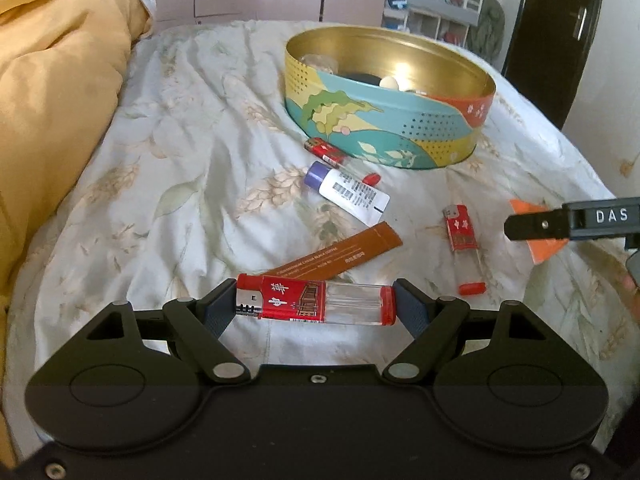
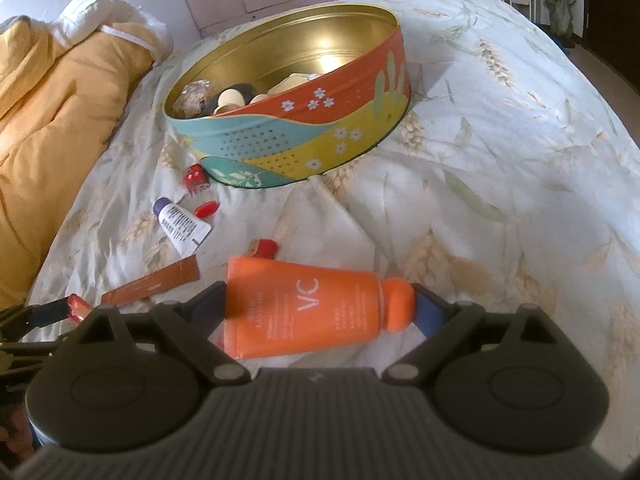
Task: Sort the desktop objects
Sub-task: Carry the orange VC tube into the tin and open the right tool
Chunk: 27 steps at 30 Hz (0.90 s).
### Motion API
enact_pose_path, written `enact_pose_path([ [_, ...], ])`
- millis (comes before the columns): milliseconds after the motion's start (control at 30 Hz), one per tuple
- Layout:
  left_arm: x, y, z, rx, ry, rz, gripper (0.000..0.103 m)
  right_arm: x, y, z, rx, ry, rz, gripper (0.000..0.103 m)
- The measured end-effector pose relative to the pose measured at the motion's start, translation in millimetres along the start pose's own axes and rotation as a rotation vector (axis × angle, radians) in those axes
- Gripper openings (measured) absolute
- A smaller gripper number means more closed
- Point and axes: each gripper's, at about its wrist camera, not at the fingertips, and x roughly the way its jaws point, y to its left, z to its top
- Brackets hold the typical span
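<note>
My left gripper [image 1: 314,300] is shut on a red and clear lighter [image 1: 316,300], held end to end just above the bedsheet. My right gripper [image 2: 320,310] is shut on an orange tube [image 2: 308,308] marked VC, its cap against the right finger. On the sheet lie a brown sachet [image 1: 340,254], a white tube with a purple cap [image 1: 346,191], a second red lighter [image 1: 463,248] and a third one [image 1: 324,152] beside the round tin [image 1: 384,132]. That tin [image 2: 304,132] holds several small items. The right gripper's finger [image 1: 536,224] shows at the left wrist view's right edge.
A yellow quilt [image 1: 52,80] is heaped along the left of the bed. The floral sheet [image 2: 500,160] is bare to the right of the tin. Shelves [image 1: 436,12] and a dark door [image 1: 560,20] stand beyond the bed's far end.
</note>
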Motion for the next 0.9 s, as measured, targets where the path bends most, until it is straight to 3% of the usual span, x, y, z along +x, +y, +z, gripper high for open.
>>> enact_pose_path([
  [200, 0.0, 11.7, -10.6, -0.055, -0.009, -0.019, 0.081, -3.3, 10.7, -4.8, -0.037, -0.004, -0.015, 0.094],
  [300, -2.6, 10.5, -10.2, -0.043, -0.044, -0.018, 0.081, -3.2, 15.1, -7.1, -0.055, -0.004, -0.028, 0.094],
  [900, 4.5, 17.7, -3.5, -0.063, -0.073, -0.049, 0.081, -9.4, 28.8, -8.7, -0.089, -0.020, -0.056, 0.094],
])
